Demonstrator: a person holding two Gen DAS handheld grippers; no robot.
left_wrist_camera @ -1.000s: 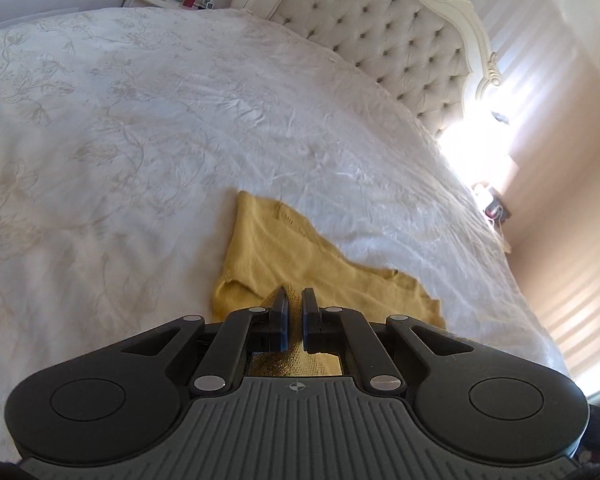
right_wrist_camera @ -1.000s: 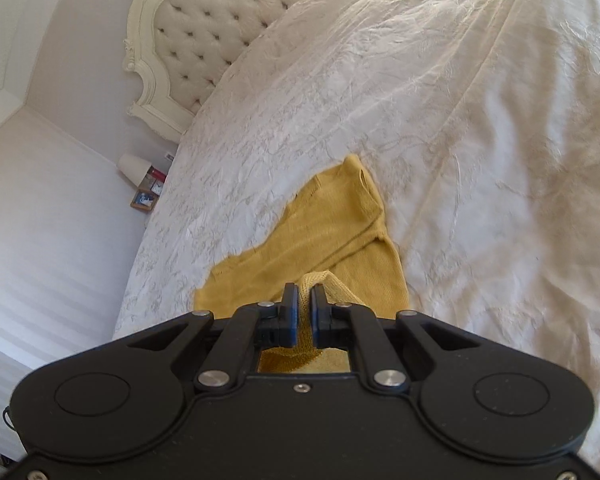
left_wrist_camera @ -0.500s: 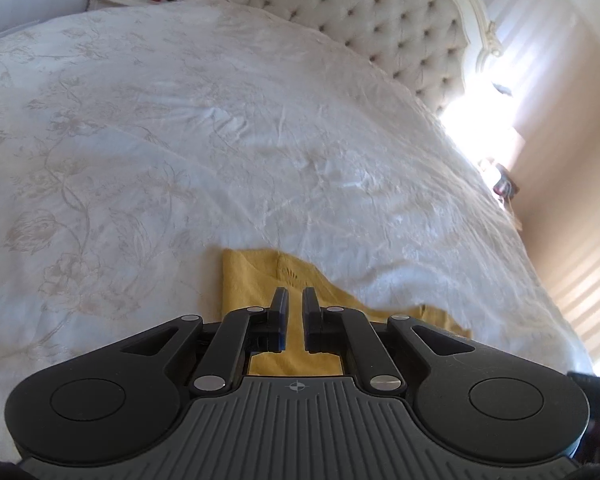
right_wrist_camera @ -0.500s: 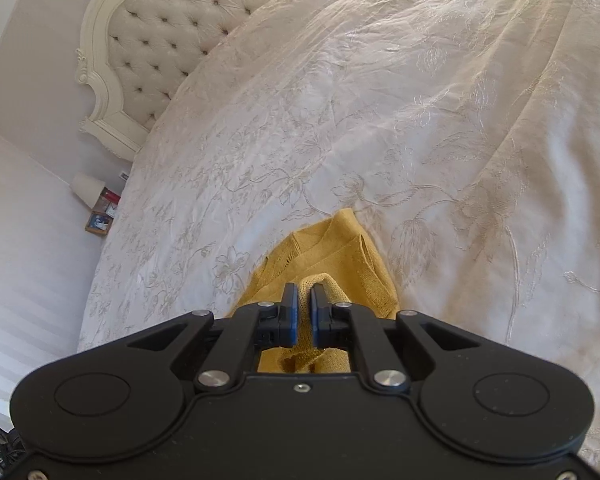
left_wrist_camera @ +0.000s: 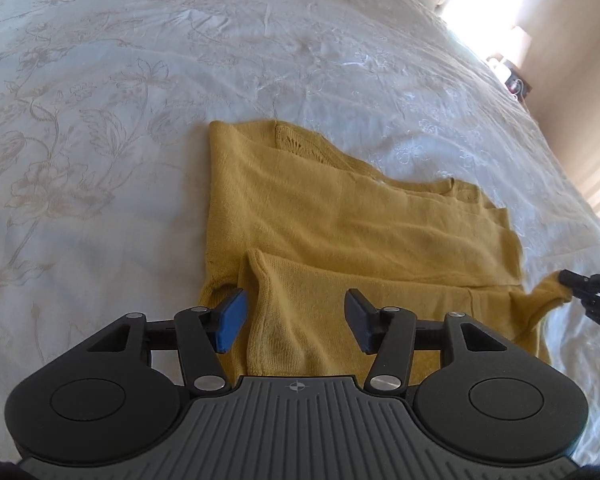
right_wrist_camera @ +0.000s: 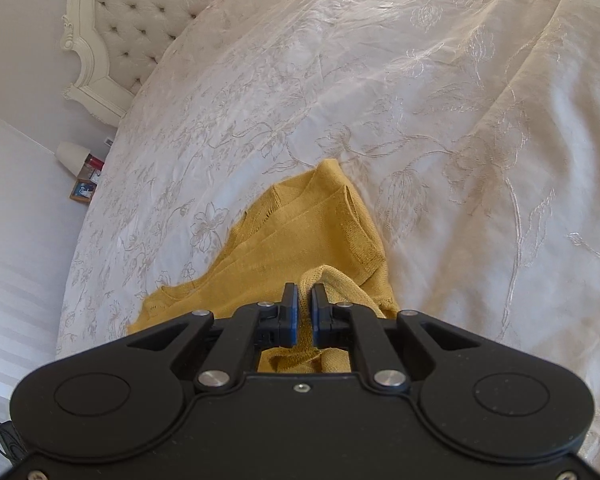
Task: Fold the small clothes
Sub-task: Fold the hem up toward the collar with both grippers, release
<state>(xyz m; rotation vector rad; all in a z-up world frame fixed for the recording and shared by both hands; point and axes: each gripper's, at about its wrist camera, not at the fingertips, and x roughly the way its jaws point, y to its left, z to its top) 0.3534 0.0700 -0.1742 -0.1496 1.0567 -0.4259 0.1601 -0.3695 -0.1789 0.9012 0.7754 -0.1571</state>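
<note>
White embroidered bedspread carries the yellow knit top; my left gripper is opening astride its folded-over edge, my right gripper seemingly pinches a corner, so uneven release could skew the fold.

Bed lies open to me on all sides of the yellow garment: bare embroidered cover left, ahead and right. Tufted headboard closes the far end. Right hand-held gripper blocks the garment's right corner. Bedside clutter sits off the mattress edge
</note>
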